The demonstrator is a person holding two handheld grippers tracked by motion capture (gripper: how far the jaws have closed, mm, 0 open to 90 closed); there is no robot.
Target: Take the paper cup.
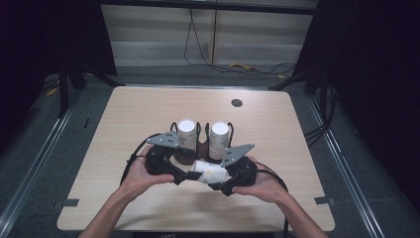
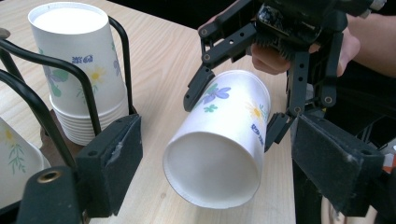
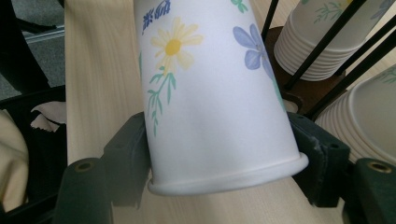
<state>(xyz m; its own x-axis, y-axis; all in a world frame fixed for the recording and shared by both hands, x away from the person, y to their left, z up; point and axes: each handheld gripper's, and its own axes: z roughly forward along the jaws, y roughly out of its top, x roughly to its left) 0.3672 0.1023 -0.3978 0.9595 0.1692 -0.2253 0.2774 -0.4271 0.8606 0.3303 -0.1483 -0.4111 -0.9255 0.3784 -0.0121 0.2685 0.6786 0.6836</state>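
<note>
A white paper cup (image 1: 210, 172) with a flower print lies on its side in the air, just above the table's near half. My right gripper (image 1: 224, 179) is shut on it near the rolled rim, and its pads (image 3: 128, 154) press both sides of the cup (image 3: 210, 93). My left gripper (image 1: 184, 175) stands open around the cup's base end. In the left gripper view the cup (image 2: 224, 140) sits between my left pads (image 2: 114, 158) with a gap on each side. The right gripper (image 2: 233, 114) shows beyond it.
A black wire rack (image 1: 200, 144) behind the grippers holds two stacks of upside-down cups (image 1: 187, 130) (image 1: 218, 133). A round grommet hole (image 1: 236, 102) sits near the far edge of the wooden table (image 1: 124, 114). Tape marks (image 1: 67, 202) lie at the near corners.
</note>
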